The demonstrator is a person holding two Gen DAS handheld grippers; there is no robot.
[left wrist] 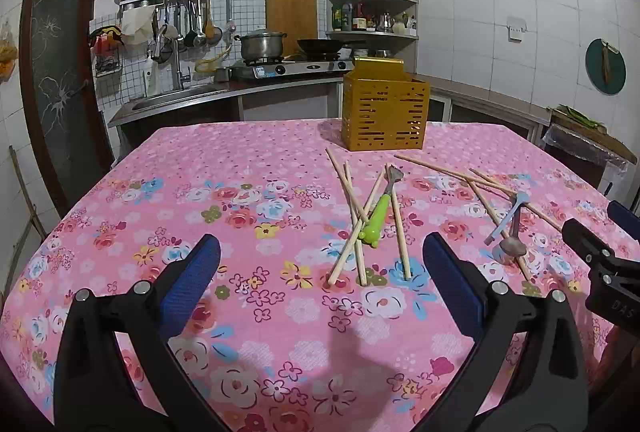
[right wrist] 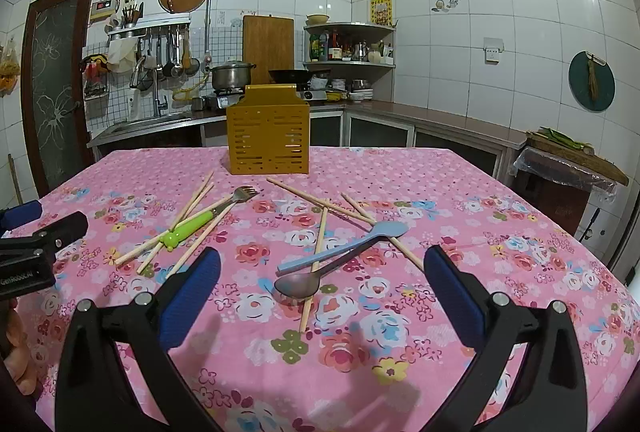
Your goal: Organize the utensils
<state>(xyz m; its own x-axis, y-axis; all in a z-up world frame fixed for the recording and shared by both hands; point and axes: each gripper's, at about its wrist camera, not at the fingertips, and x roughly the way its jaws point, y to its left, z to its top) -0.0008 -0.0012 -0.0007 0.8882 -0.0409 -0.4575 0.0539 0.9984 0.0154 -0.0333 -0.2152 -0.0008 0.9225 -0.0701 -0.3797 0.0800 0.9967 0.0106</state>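
Note:
A yellow slotted utensil holder [left wrist: 385, 112] [right wrist: 268, 136] stands upright at the far side of the pink floral table. Several wooden chopsticks [left wrist: 354, 216] [right wrist: 320, 206] lie scattered in front of it. A green-handled fork [left wrist: 378, 212] [right wrist: 208, 214] lies among the left bunch. A blue spoon [right wrist: 344, 246] [left wrist: 506, 218] and a metal spoon [right wrist: 298, 284] [left wrist: 513, 246] lie crossed in the right bunch. My left gripper [left wrist: 320, 264] hovers open just short of the fork and chopsticks. My right gripper [right wrist: 322, 272] hovers open over the two spoons. Both hold nothing.
The pink floral tablecloth [left wrist: 240, 168] [right wrist: 460, 184] covers the whole table. Behind it runs a kitchen counter with a sink [left wrist: 172, 98], a stove with a pot [left wrist: 262, 46] and a wok. A glass door [left wrist: 60, 80] stands at the left.

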